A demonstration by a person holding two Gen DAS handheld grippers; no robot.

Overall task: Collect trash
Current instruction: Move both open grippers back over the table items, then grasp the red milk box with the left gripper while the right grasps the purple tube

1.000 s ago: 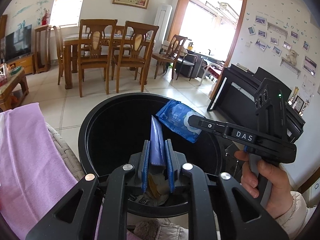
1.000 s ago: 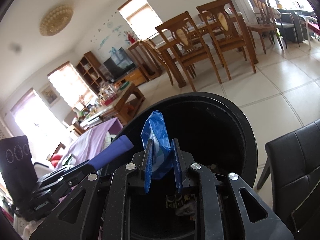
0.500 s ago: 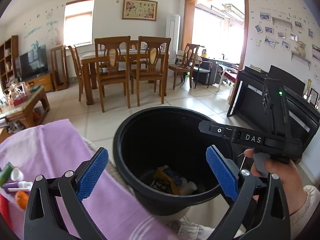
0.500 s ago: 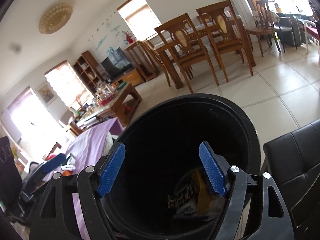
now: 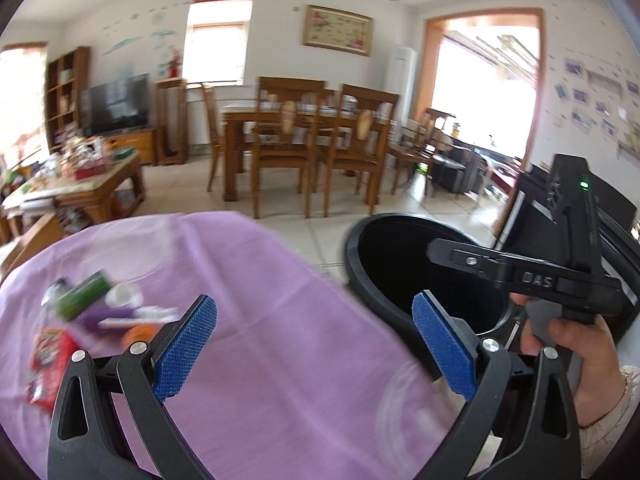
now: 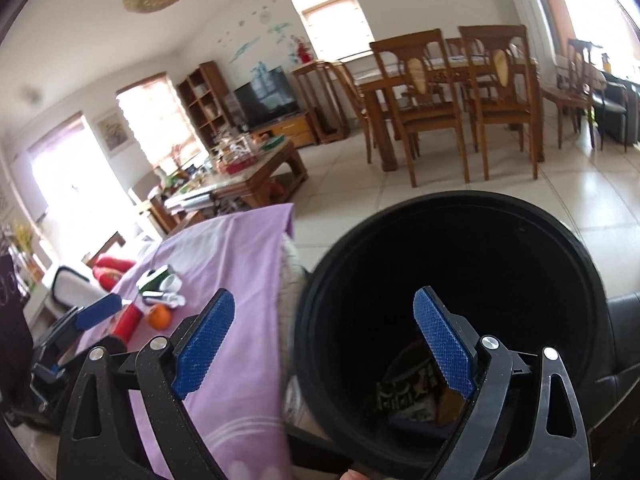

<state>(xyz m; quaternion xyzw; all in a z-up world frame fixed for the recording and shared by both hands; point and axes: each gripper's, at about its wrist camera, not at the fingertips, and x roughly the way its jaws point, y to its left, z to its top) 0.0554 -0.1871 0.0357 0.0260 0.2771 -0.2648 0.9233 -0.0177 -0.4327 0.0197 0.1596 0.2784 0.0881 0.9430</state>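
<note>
My left gripper (image 5: 314, 346) is open and empty above a purple cloth (image 5: 280, 320). Trash lies at the cloth's left: a red packet (image 5: 48, 360), a green wrapper (image 5: 82, 294), white pieces (image 5: 122, 294) and an orange (image 5: 138, 334). The black bin (image 5: 360, 264) stands right of the cloth. The right gripper's body (image 5: 520, 276) hangs over the bin. In the right wrist view my right gripper (image 6: 324, 344) is open and empty over the bin's rim (image 6: 308, 300). Wrappers (image 6: 404, 392) lie at the bin's bottom. The trash pile (image 6: 156, 296) lies far left on the cloth (image 6: 224, 264).
A cluttered wooden coffee table (image 5: 80, 192) stands behind the cloth. A dining table with chairs (image 5: 304, 136) is further back. A black leather seat (image 6: 624, 344) sits right of the bin. A piano (image 5: 612, 208) is behind the bin.
Both grippers opened and let their blue wrappers drop into the bin. The left gripper has since swung left from the bin over the purple cloth. The right gripper stays over the bin.
</note>
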